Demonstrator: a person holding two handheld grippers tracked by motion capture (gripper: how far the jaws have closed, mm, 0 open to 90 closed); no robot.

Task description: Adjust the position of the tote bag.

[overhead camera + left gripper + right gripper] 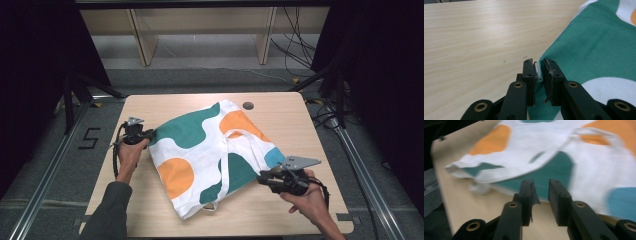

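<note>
A tote bag point(200, 150), white with green, orange and blue patches, lies flat and slanted across the wooden table point(250, 215). Its white straps point(240, 145) rest on top of it. My left gripper point(150, 134) is at the bag's left corner. In the left gripper view its jaws point(539, 67) are nearly together, with the hem of the green cloth point(594, 50) pinched between them. My right gripper point(260, 179) hovers just off the bag's near right edge. In the right gripper view it point(541, 187) stands open with nothing between its jaws; the bag point(586, 165) and a strap point(524, 170) lie just beyond, blurred.
A round dark grommet point(248, 105) sits in the tabletop at the back, just past the bag. Metal rails point(50, 170) run along both sides of the table. Wooden shelf legs point(142, 45) and loose cables point(295, 50) stand behind it.
</note>
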